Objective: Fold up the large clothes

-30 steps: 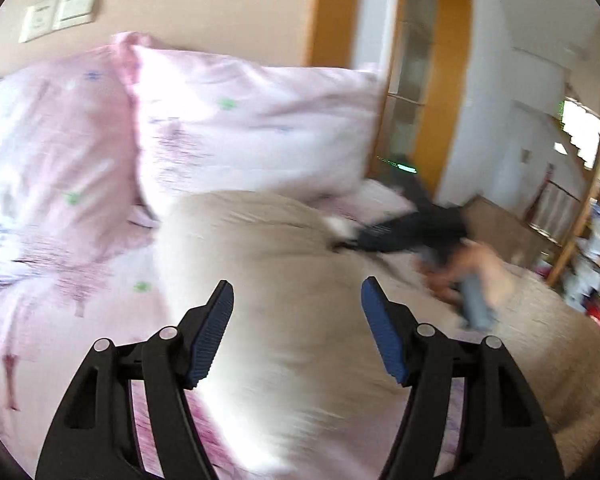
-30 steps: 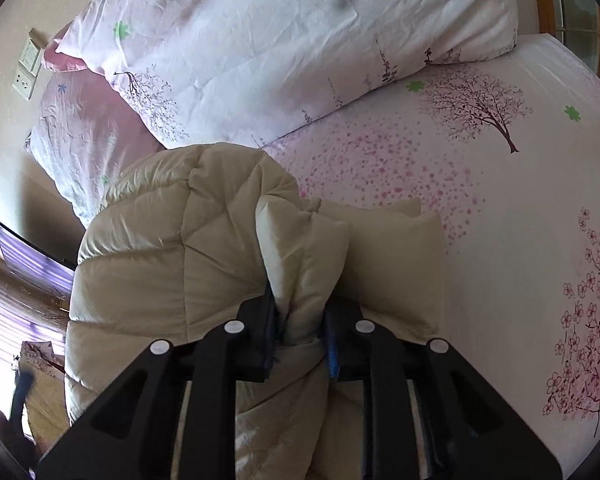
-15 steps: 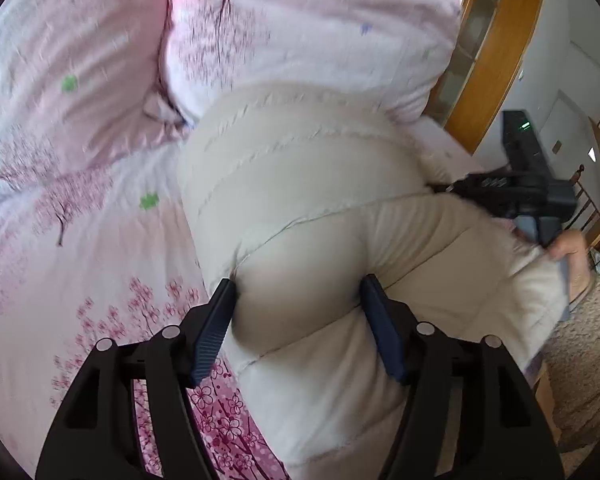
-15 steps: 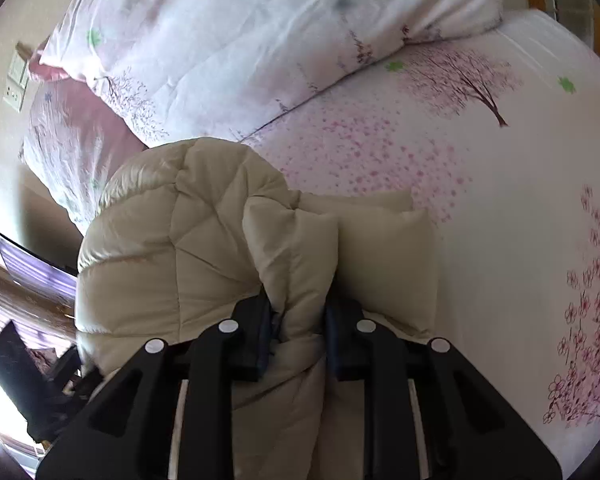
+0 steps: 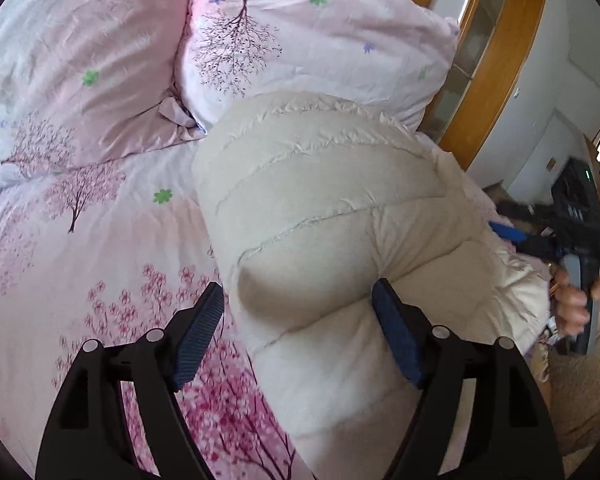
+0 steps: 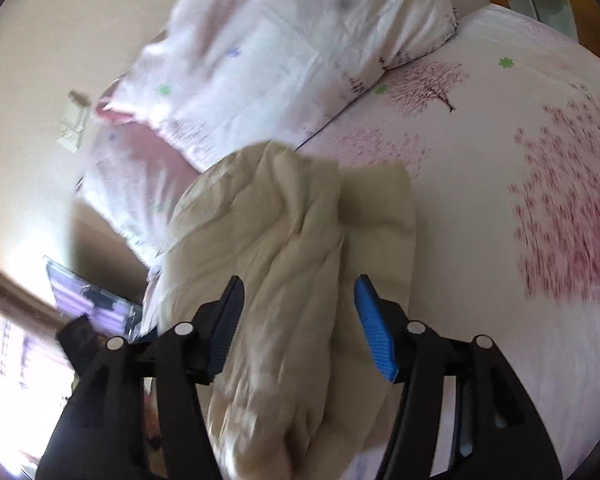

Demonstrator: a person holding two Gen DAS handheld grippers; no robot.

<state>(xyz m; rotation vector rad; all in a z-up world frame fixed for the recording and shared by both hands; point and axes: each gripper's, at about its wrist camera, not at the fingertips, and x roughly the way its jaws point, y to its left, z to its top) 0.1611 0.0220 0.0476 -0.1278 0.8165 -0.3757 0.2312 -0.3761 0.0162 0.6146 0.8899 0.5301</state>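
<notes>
- the left gripper (image 5: pixel 298 320) sits at the bottom centre of the left wrist view with its jaws spread wide; a rounded bulge of the cream puffer jacket (image 5: pixel 320 216) fills the gap between the blue pads, the right pad pressing against the fabric and the left pad just beside it.
- from there the jacket runs up the middle of that frame, its quilted seams curving across it, to a top edge lying against the pink floral pillow (image 5: pixel 316 40) in the upper centre.
- the right gripper (image 6: pixel 298 320) is at the bottom centre of the right wrist view, jaws apart and gripping nothing; a rumpled fold of the jacket (image 6: pixel 284 264) lies between and below the pads, though blur hides whether it touches them.
- in the left wrist view the right gripper (image 5: pixel 540 240) shows at the right edge, beside the jacket's right side, with the person's hand (image 5: pixel 572 300) on its handle.
- the jacket lies on the blossom-print bedsheet (image 5: pixel 80 260), which fills the left half of the left wrist view and the right half of the right wrist view.
- a wooden door frame (image 5: pixel 496 60) stands in the upper right of the left wrist view.
</notes>
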